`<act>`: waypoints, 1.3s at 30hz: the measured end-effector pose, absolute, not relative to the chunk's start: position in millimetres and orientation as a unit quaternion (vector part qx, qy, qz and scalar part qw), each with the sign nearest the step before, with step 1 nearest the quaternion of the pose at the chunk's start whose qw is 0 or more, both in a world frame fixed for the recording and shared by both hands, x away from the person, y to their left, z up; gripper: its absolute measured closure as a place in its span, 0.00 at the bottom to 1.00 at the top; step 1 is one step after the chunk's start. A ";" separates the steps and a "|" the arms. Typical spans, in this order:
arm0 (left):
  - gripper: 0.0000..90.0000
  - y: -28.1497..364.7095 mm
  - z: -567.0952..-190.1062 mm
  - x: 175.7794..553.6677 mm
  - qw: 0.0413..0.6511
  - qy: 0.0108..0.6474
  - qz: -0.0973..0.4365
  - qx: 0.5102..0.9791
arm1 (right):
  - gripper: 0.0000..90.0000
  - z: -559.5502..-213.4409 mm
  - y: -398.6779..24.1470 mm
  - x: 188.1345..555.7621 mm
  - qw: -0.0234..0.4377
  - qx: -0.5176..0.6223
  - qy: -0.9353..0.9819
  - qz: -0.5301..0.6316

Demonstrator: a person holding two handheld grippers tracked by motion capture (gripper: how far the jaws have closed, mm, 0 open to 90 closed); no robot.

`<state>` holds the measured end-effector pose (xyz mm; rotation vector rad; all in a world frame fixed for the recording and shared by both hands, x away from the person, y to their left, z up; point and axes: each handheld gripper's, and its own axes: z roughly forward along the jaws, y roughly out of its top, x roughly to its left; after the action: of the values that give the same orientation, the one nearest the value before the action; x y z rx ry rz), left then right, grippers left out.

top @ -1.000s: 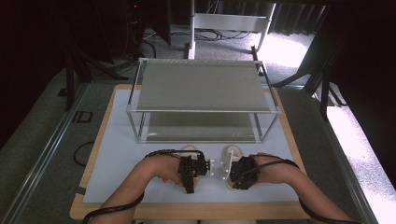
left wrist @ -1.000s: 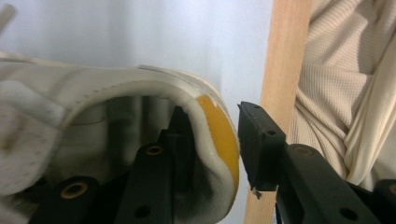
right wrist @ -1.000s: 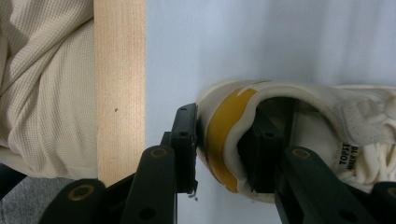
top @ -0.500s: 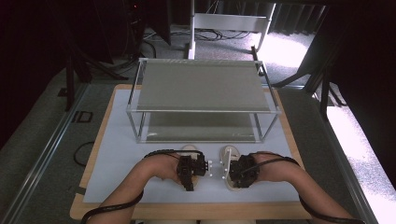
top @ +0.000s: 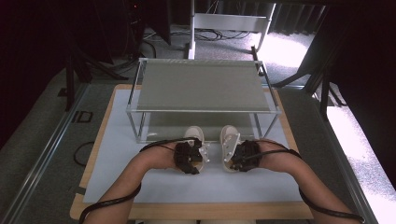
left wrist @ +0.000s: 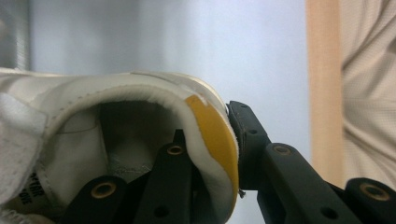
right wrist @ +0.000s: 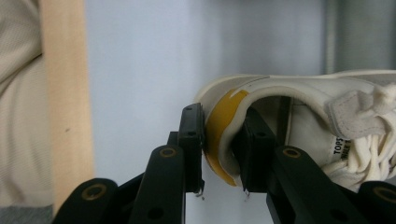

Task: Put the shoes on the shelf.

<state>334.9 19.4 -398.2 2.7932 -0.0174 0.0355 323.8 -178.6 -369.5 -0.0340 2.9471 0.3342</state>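
Note:
Two white sneakers with yellow heel tabs hang side by side just off the pale mat, toes toward the shelf rack. My left gripper (top: 198, 154) is shut on the heel of the left sneaker (top: 194, 134). In the left gripper view one jaw sits inside the left sneaker (left wrist: 116, 93) and the other outside its yellow tab, with the left gripper (left wrist: 210, 126) pinching the rim. My right gripper (top: 231, 156) grips the right sneaker (top: 229, 136) the same way; the right gripper (right wrist: 223, 114) clamps that right sneaker (right wrist: 303, 93) at its heel. Both pairs of jaws have just been closing on these heels.
A metal-framed rack (top: 201, 84) with a grey mesh top and a lower shelf stands at the back of the mat (top: 121, 140). The wooden table edge (top: 187, 211) runs near the person. A stand and cables sit on the floor beyond.
Both hands have risen and shifted toward the rack, carrying the sneakers off the mat. The sneakers' toes now reach the rack's front edge in the high view.

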 end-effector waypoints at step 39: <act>0.86 1.6 -423.4 427.1 0.207 -0.035 0.039 0.977 | 0.76 -399.9 -150.6 398.1 0.155 0.010 0.979 0.130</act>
<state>427.1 1.6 -423.4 2.7207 -0.0981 0.1090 398.1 -150.6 -399.9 0.0298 2.8050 0.3712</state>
